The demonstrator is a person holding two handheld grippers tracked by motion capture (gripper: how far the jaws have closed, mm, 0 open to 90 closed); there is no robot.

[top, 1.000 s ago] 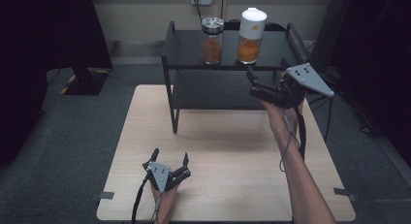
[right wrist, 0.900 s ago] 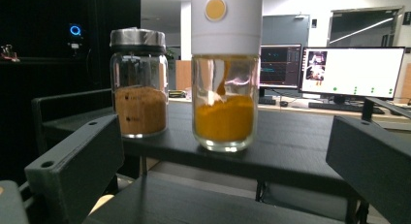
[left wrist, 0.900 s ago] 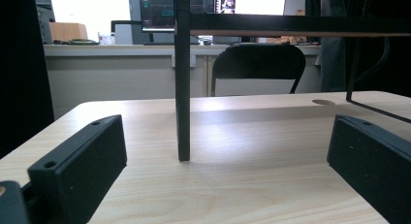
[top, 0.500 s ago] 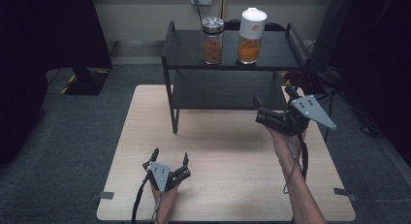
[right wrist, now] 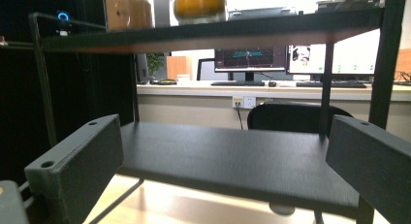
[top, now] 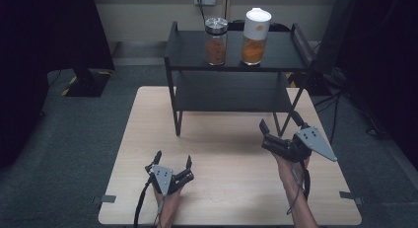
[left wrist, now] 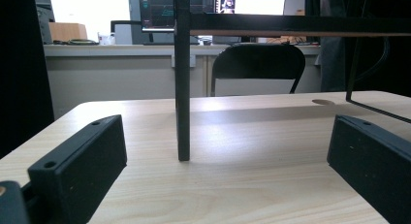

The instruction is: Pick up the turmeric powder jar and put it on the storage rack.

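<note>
The right tool hangs just above the tabletop in front of the black shelf rack, its jaws spread wide with nothing between them, and from its own camera I look straight across the rack's lower shelf with the two jars overhead. The left tool rests low near the front edge of the tabletop, jaws equally wide and empty, aimed at the rack's front left leg. On the top shelf stand the glass jar with the metal lid and, just beside it on the right, the white-lidded container of orange contents, both upright and apparently apart from each other. If the next reach is for one of those, I'd say the right tool needs to rise well clear of the top shelf's front edge first, then come in level with the jaws straddling the body below the lid, not the lid itself. The gap between the jars looks narrow, so one jaw must slip between them without nudging the neighbour.
</note>
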